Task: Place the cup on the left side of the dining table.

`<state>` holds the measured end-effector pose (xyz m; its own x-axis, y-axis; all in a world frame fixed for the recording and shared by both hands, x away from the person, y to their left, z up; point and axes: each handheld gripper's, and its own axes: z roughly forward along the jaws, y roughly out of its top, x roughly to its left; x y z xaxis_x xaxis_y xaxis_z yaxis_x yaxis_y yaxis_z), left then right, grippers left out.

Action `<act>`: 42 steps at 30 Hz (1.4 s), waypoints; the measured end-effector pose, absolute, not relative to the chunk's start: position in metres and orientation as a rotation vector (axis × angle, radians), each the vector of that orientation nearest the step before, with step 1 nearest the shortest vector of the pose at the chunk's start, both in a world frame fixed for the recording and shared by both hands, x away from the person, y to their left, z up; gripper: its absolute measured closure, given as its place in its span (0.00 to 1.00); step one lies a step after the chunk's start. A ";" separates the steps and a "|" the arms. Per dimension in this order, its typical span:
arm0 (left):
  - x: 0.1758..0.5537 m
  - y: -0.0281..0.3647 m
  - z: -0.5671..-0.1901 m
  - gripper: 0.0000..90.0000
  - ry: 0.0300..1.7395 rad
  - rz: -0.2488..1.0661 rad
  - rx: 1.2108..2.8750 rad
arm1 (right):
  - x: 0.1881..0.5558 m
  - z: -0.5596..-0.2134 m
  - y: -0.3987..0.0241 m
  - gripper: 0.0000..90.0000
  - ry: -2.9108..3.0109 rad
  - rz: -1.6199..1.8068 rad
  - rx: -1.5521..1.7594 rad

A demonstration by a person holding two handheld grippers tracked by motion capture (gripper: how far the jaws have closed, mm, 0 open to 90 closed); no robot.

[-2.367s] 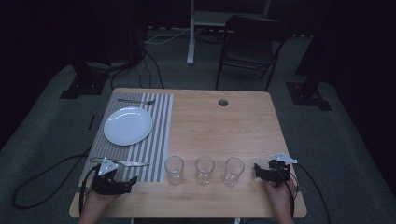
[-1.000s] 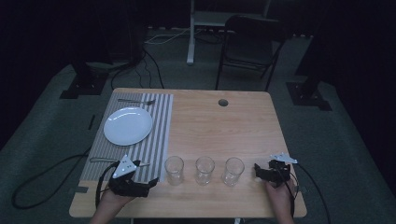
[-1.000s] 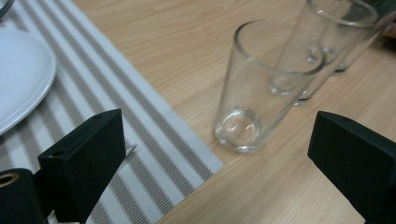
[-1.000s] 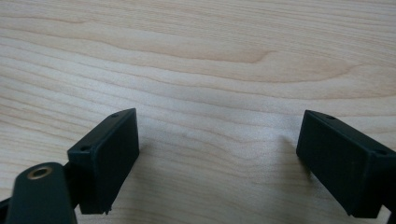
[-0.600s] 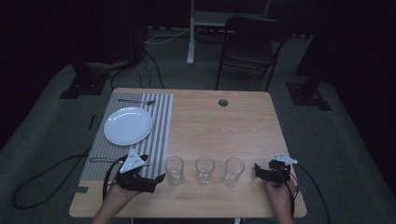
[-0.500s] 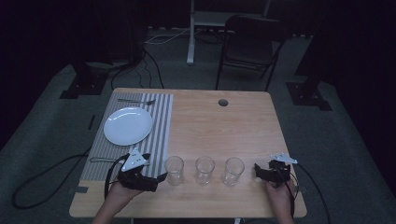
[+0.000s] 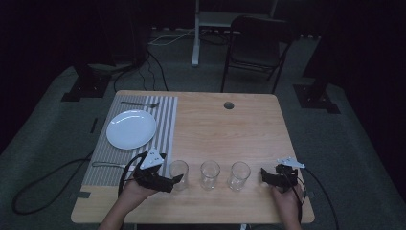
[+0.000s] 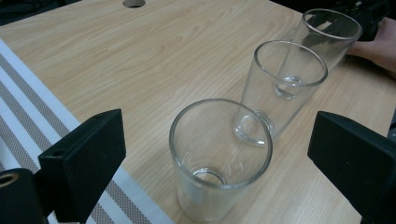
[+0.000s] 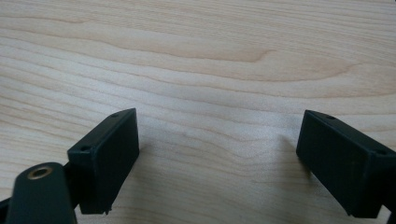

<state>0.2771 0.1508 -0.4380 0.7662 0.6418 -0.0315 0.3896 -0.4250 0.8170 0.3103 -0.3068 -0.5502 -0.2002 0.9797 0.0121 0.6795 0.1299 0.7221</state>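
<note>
The left gripper (image 8: 219,154), jaws wide, brackets the nearest clear empty drinking glass (image 8: 219,158) beside the grey striped placemat (image 7: 139,139), not yet gripped. The right gripper (image 9: 219,158), also wide, rests on bare wooden table (image 9: 210,56); nothing looks moved

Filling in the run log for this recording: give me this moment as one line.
left tool: open, jaws either side of nearest glass, not closed | right tool: open, over bare table | three glasses in row, upright

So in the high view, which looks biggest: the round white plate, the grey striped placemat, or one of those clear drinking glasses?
Largest to smallest as they look there:
1. The grey striped placemat
2. The round white plate, lying on the placemat
3. Any clear drinking glass, such as the middle one; the three glasses look alike in size.
</note>
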 end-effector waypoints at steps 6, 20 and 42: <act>0.281 0.138 -0.437 0.05 0.749 0.340 2.099 | 0.310 -0.550 -0.307 0.14 1.942 0.840 1.593; 0.290 0.110 -0.439 0.05 0.699 0.314 2.155 | 0.310 -0.550 -0.307 0.14 1.943 0.839 1.592; 0.296 0.064 -0.442 0.05 0.622 0.271 2.260 | 0.310 -0.550 -0.307 0.14 1.944 0.839 1.591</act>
<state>0.2958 0.0639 -0.4424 0.8587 0.5124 0.0022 0.3506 -0.5907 0.7268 0.3103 -0.3071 -0.5502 -0.2018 0.9794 0.0103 0.6792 0.1324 0.7219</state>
